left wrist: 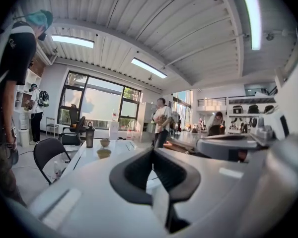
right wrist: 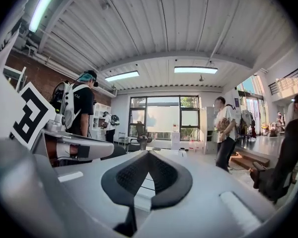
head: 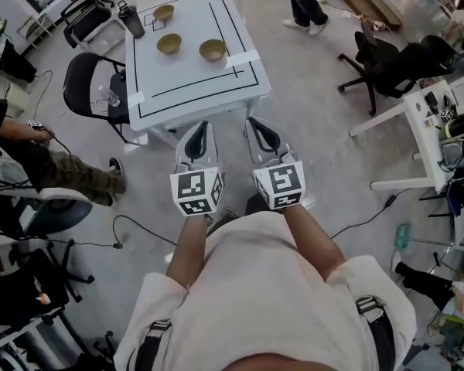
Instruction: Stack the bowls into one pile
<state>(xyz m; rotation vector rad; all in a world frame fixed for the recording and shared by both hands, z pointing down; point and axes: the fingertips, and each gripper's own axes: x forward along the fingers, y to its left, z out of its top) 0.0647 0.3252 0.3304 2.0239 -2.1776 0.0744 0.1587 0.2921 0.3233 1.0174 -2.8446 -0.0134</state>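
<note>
Pre-approach: left gripper (head: 200,124) and right gripper (head: 255,121) are hovering before the table (head: 193,91), jaws pressed together, empty. Next: advancing and opening onto the nearest bowl (head: 213,49).

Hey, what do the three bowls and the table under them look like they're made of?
Bowls: golden-brown with a sheen, perhaps brass-like metal or glazed ceramic; too small to settle. Table: matte white top with black lines, likely laminate or painted board.

White table (head: 201,83) carries three bowls (head: 168,44) and a bottle (head: 131,19)
</note>
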